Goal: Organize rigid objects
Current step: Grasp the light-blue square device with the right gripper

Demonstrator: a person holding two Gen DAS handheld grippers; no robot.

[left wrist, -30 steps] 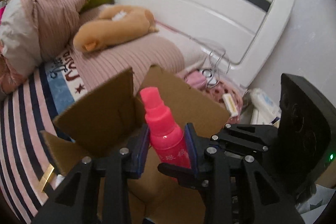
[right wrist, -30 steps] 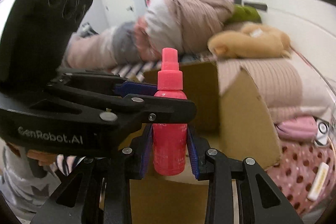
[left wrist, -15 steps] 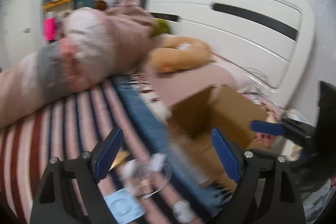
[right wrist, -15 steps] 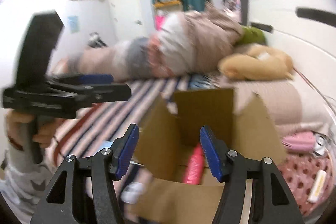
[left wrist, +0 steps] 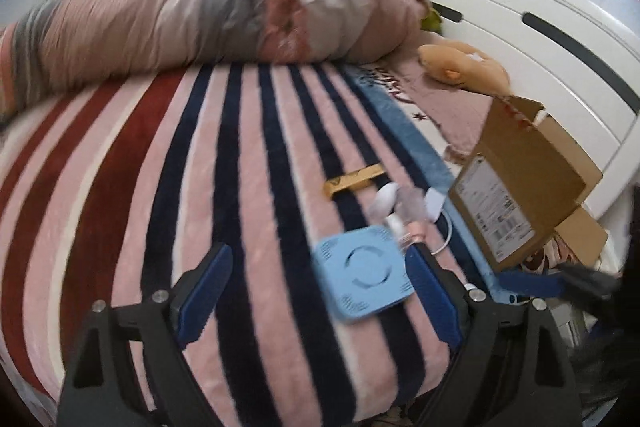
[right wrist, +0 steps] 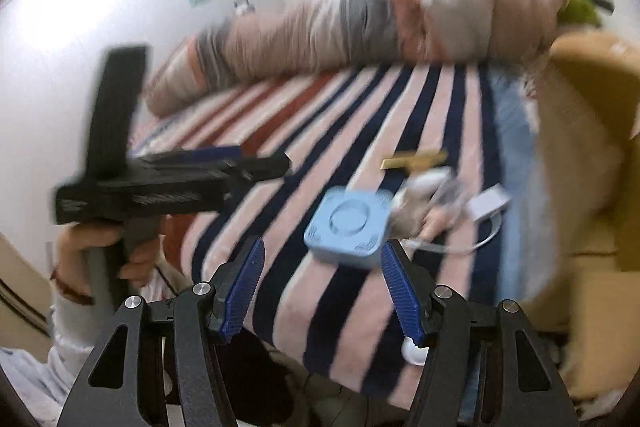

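Note:
A light blue square device (left wrist: pixel 363 277) lies on the striped blanket, also in the right wrist view (right wrist: pixel 349 219). Beside it lie a gold bar (left wrist: pixel 353 179), small white items with a cable (left wrist: pixel 404 205) and a white adapter (right wrist: pixel 489 203). An open cardboard box (left wrist: pixel 520 183) stands at the right, blurred in the right wrist view (right wrist: pixel 588 163). My left gripper (left wrist: pixel 316 297) is open and empty, low over the blanket near the blue device. My right gripper (right wrist: pixel 322 287) is open and empty, just in front of the blue device. The left gripper shows at left in the right wrist view (right wrist: pixel 160 175).
A rolled quilt (left wrist: pixel 208 15) lies across the far side of the bed. A tan plush toy (left wrist: pixel 464 67) rests near the white headboard (left wrist: pixel 540 39). The striped blanket (left wrist: pixel 160 167) covers the bed.
Both grippers held the pink spray bottle over the box a second ago. It dropped into the box, both opened, and both swung left toward the items on the blanket.

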